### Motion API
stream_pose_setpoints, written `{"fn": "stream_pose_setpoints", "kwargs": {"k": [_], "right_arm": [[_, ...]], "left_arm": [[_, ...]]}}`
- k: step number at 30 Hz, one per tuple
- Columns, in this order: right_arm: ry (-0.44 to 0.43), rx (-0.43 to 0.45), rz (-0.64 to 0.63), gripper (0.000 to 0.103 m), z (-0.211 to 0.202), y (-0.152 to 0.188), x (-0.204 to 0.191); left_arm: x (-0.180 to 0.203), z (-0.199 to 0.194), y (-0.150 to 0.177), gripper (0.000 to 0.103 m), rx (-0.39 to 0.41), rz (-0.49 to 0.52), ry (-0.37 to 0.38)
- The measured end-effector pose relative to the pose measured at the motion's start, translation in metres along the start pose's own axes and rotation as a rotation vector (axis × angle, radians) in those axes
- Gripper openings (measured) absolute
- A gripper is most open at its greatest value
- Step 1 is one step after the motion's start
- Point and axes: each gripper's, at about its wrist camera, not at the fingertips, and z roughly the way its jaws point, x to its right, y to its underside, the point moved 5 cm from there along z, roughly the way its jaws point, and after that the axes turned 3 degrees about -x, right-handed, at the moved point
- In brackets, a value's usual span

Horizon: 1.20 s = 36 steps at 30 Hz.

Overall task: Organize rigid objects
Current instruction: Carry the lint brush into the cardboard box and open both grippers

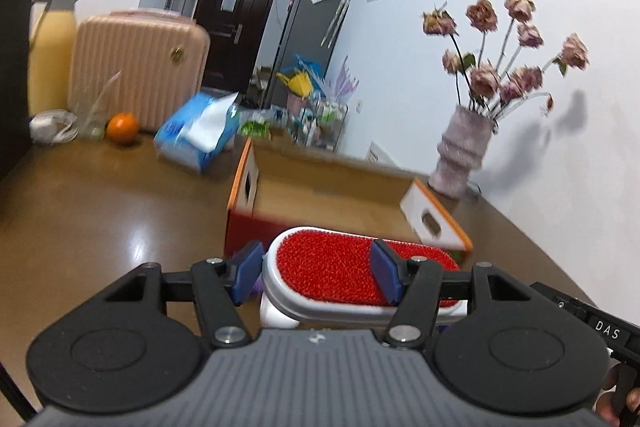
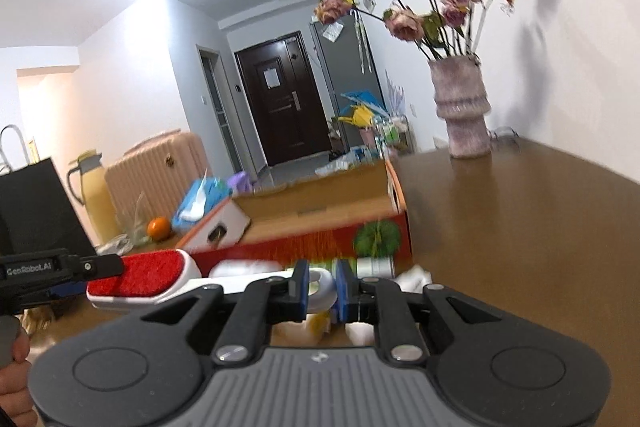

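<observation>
Lint brush carried level above the surface, just before the open box: left claw clamps its head, right claw its handle, sharing the load.

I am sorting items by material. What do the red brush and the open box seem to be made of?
Lint brush: probably glossy white plastic body, with a red napped, fabric-like pad. Box: likely cardboard, matte brown inside, printed red outside, with cut handle holes.
</observation>
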Motion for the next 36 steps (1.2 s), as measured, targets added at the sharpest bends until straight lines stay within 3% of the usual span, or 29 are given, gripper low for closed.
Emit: {"fn": "stream_pose_setpoints", "kwargs": {"k": [6, 13, 17, 20, 22, 23, 25, 27, 32, 36], "right_arm": [[-0.024, -0.035, 0.014, 0.016, 0.092, -0.056, 0.017], [-0.02, -0.172, 0.044, 0.016, 0.224, -0.1, 0.042], [0.013, -0.333, 0.084, 0.016, 0.31, -0.105, 0.059], [0.012, -0.392, 0.093, 0.016, 0.348, -0.098, 0.057], [0.037, -0.374, 0.045, 0.022, 0.357, -0.099, 0.048], [0.076, -0.36, -0.019, 0.036, 0.359, -0.098, 0.041], [0.123, -0.371, -0.103, 0.058, 0.363, -0.094, 0.033], [0.104, -0.377, -0.113, 0.057, 0.364, -0.094, 0.029], [0.126, -0.367, -0.079, 0.068, 0.356, -0.094, 0.037], [0.174, -0.284, -0.093, 0.072, 0.331, -0.105, 0.042]], "left_arm": [[-0.004, 0.085, -0.06, 0.06, -0.024, -0.001, -0.011], [-0.023, 0.214, -0.108, 0.06, -0.154, -0.022, -0.065], [-0.041, 0.294, -0.117, 0.06, -0.311, -0.04, -0.116], [-0.05, 0.332, -0.108, 0.062, -0.364, -0.027, -0.192], [-0.038, 0.339, -0.101, 0.076, -0.345, 0.094, -0.228], [-0.033, 0.339, -0.099, 0.084, -0.353, 0.114, -0.215], [-0.028, 0.336, -0.094, 0.084, -0.348, 0.124, -0.203], [-0.028, 0.335, -0.092, 0.085, -0.349, 0.131, -0.207], [-0.03, 0.328, -0.095, 0.086, -0.314, 0.111, -0.23], [-0.018, 0.3, -0.104, 0.089, -0.273, 0.187, -0.221]]}}
